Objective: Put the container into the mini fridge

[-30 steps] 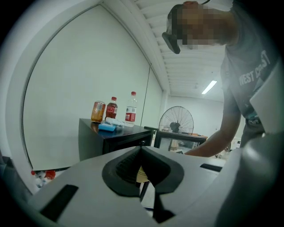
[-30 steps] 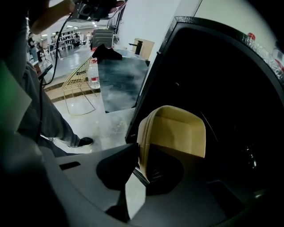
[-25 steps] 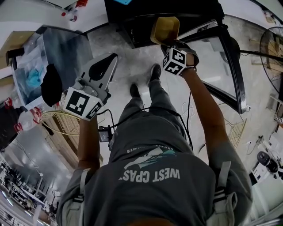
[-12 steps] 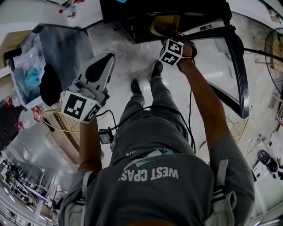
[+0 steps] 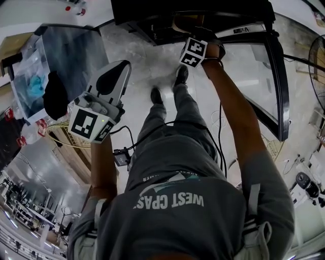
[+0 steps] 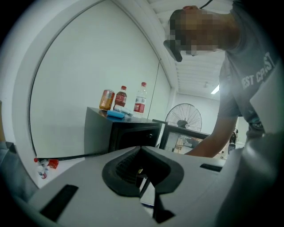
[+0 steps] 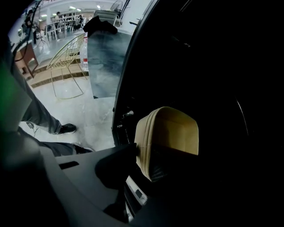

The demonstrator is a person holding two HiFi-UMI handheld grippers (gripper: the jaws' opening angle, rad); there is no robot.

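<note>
The tan lidded container (image 7: pixel 171 131) stands tilted inside the dark mini fridge (image 7: pixel 133 75), and a sliver of the container (image 5: pixel 179 23) shows in the head view. My right gripper (image 7: pixel 155 160) reaches into the fridge (image 5: pixel 152 12), its marker cube (image 5: pixel 193 52) at the doorway. Its jaws are opening with the container still between them; the left jaw lies close against the container's rim and the right jaw is lost in the dark. My left gripper (image 5: pixel 120 68) hangs shut and empty over the floor at the left; the left gripper (image 6: pixel 142 150) looks toward the fridge (image 6: pixel 128 133).
The glass fridge door (image 5: pixel 277 76) stands swung open at the right. Bottles and a can (image 6: pixel 123 98) sit on the fridge top. A wire chair (image 7: pixel 66 66) and a grey panel (image 7: pixel 104 62) stand to the left. Cables (image 5: pixel 219 132) trail on the floor, and a fan (image 6: pixel 183 119) stands behind.
My right gripper has carried the container forward from the doorway deeper into the fridge, so little of it shows from above. The left gripper has hardly moved.
</note>
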